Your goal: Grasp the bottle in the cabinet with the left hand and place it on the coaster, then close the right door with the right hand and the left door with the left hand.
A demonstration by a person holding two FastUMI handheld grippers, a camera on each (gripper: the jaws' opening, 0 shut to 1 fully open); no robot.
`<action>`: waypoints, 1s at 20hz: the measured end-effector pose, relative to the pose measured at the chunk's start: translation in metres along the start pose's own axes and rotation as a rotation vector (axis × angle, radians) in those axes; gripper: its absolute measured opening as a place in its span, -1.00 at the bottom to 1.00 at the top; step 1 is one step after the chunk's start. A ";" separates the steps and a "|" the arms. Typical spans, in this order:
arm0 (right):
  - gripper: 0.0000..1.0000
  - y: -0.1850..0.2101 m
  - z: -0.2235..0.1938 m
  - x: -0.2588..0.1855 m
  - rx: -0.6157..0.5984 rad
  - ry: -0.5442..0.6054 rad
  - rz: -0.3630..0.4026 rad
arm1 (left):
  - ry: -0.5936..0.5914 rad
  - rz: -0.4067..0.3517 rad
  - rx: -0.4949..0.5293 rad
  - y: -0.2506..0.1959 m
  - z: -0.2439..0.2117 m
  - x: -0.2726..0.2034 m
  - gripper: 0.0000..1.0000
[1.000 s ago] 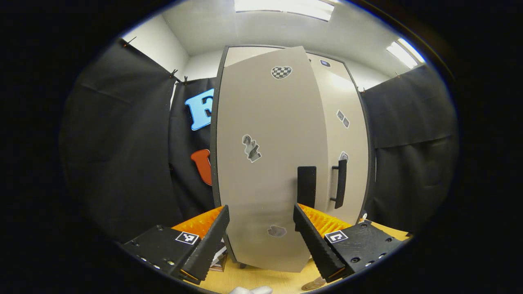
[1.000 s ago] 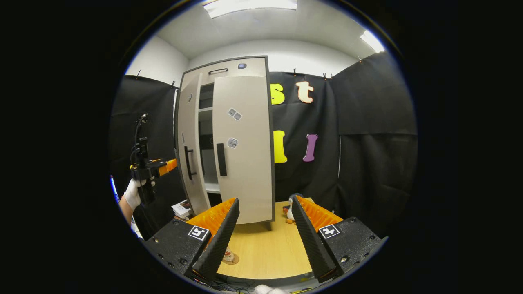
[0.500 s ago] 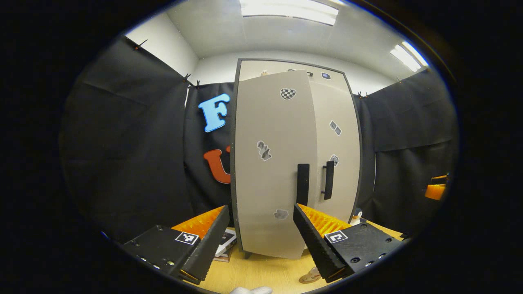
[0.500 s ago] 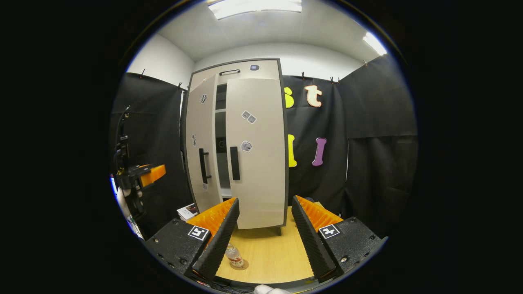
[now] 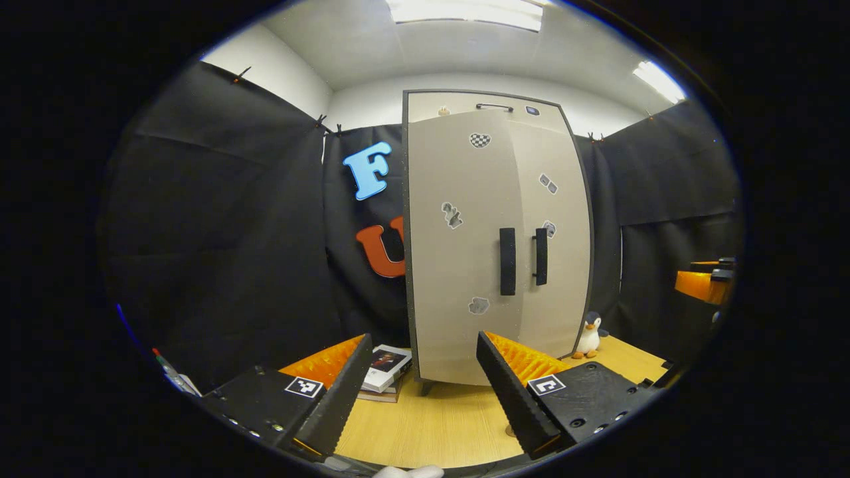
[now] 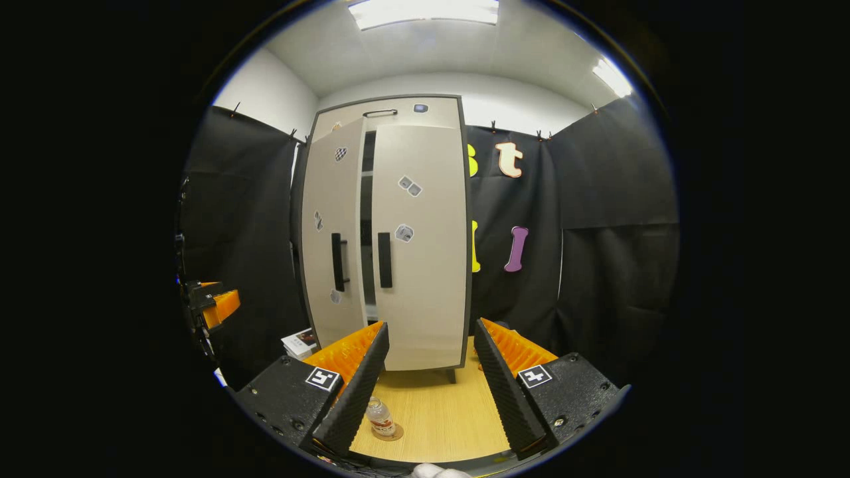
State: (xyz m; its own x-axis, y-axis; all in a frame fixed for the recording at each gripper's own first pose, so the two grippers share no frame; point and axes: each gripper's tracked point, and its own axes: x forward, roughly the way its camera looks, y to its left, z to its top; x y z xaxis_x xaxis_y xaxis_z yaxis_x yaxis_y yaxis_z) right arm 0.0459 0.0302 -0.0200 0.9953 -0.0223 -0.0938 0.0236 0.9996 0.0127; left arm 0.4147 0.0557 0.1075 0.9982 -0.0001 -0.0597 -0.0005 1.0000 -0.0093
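Note:
The beige cabinet stands on the wooden table (image 6: pixel 438 411). Its right door (image 6: pixel 418 245) is flush. Its left door (image 6: pixel 332 232) stands a little ajar, with a narrow dark gap (image 6: pixel 367 226) between the two doors in the right gripper view. From the left gripper view the left door (image 5: pixel 458 252) and right door (image 5: pixel 554 232) look almost flush, their black handles (image 5: pixel 507 261) side by side. A small clear bottle (image 6: pixel 380 415) stands upright on a round coaster (image 6: pixel 392 435) near the table's front. My left gripper (image 5: pixel 423 342) is open and well back from the doors. My right gripper (image 6: pixel 430 328) is open too.
A stack of books (image 5: pixel 385 362) lies left of the cabinet's foot. A penguin plush (image 5: pixel 588 335) stands at its right. The other gripper (image 5: pixel 704 282) shows at the far right edge of the left gripper view, and the left one (image 6: pixel 212 309) at the far left of the right gripper view.
My left gripper has drawn back from the left door, which has swung from partly open to nearly closed. The right gripper has hardly moved.

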 end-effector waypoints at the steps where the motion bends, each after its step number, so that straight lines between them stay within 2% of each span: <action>1: 0.60 0.002 0.000 0.001 -0.001 0.000 0.001 | 0.005 -0.006 -0.009 -0.002 -0.002 -0.001 0.91; 20: 0.60 -0.007 0.001 0.015 -0.020 -0.006 -0.008 | -0.020 -0.039 0.006 -0.022 0.012 0.016 0.92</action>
State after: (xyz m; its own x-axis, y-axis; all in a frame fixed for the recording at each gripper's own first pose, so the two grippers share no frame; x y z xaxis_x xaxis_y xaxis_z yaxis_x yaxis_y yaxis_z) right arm 0.0611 0.0230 -0.0205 0.9957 -0.0304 -0.0878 0.0298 0.9995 -0.0078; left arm 0.4312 0.0339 0.1186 0.9985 -0.0389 -0.0393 0.0387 0.9992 -0.0054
